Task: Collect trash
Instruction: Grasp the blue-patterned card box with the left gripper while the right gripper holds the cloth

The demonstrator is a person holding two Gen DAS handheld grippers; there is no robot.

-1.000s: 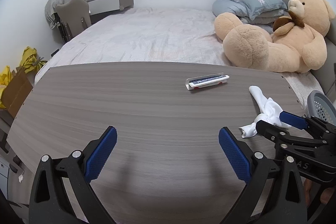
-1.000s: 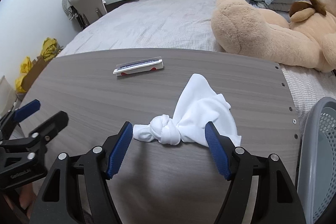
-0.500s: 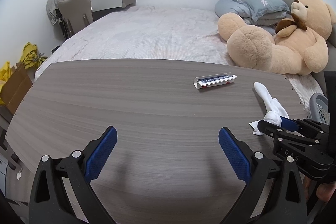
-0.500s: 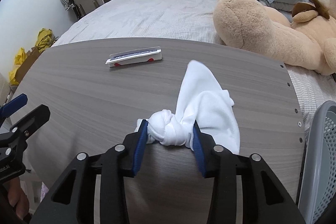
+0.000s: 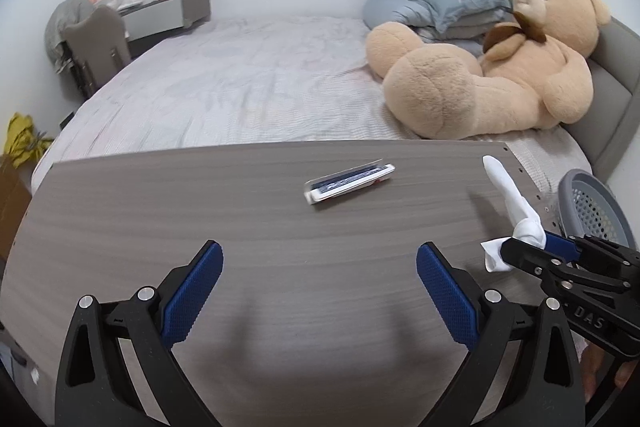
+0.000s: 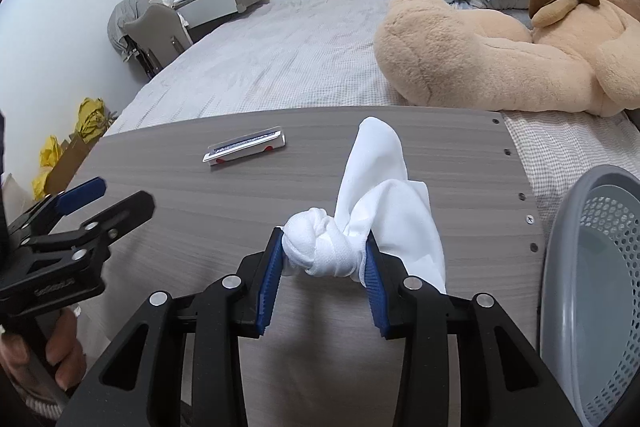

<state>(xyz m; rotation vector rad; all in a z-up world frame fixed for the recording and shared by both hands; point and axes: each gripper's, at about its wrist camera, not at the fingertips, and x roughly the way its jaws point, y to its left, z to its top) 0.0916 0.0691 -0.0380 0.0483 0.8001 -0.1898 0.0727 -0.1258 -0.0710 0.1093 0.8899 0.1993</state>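
Observation:
A knotted white cloth [image 6: 372, 203] is clamped at its knot between the blue pads of my right gripper [image 6: 325, 259], lifted slightly off the grey wooden table [image 6: 180, 195]. It also shows in the left wrist view [image 5: 516, 211], with the right gripper [image 5: 536, 247] at the table's right edge. A flat white and blue package [image 5: 349, 183] lies near the table's far middle; it also shows in the right wrist view [image 6: 245, 147]. My left gripper [image 5: 318, 287] is open and empty over the near table. A grey perforated basket [image 6: 592, 299] stands right of the table.
A bed [image 5: 248, 87] lies beyond the table with a large teddy bear [image 5: 488, 67] and pillows [image 5: 436, 3]. A chair and desk [image 5: 100, 35] stand at the far left. Yellow bags [image 5: 22, 139] sit on the floor at left. The basket also shows in the left wrist view [image 5: 592, 207].
My right gripper has shut on the cloth's knot and lifted it, so the cloth now hangs up off the table. The left gripper has stayed open.

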